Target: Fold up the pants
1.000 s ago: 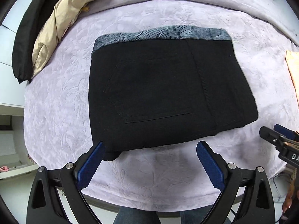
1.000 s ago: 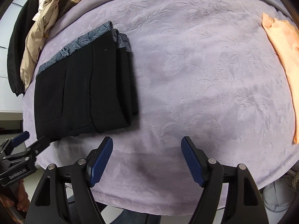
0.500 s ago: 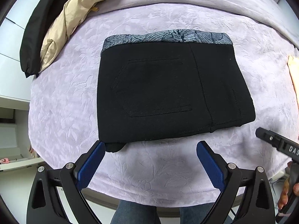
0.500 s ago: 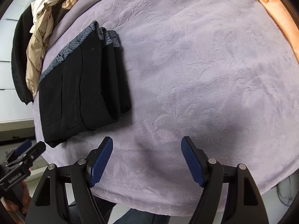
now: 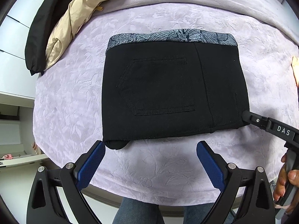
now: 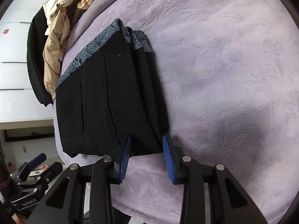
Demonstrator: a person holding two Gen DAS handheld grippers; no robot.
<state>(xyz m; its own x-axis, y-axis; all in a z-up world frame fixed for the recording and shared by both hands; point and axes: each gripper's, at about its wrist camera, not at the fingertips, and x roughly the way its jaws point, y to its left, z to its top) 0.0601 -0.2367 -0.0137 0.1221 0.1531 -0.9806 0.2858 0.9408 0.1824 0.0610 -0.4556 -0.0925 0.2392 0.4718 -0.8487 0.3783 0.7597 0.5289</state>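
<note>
**Right gripper at pants corner, left gripper wide and clear**

While the folded black pants [image 5: 173, 93] lie flat on the lavender embossed blanket [image 5: 168, 18], patterned grey waistband [image 5: 172, 37] at the far edge, the right gripper [image 6: 146, 146] sits at the near right corner of the stack. Its blue pads [image 6: 169, 156] are partly closed, one on each side of the folded edge, straddling the corner layers; the pads look to be touching the fabric, but a firm pinch can't be confirmed. In the left wrist view the same gripper's black tip reaches that corner from the right, a hand [image 5: 286, 184] on its handle.

Left gripper [image 5: 150, 158] spread wide, holding nothing, hovering just short of the pants' near edge over bare blanket; left pad [image 5: 91, 164] near the rolled bottom-left corner, not touching.

Beige jacket [image 5: 74, 24] and black garment [image 5: 43, 28] piled at the far left blanket edge. Orange cloth [image 5: 295, 69] at the right edge, well apart from the pants.
</note>
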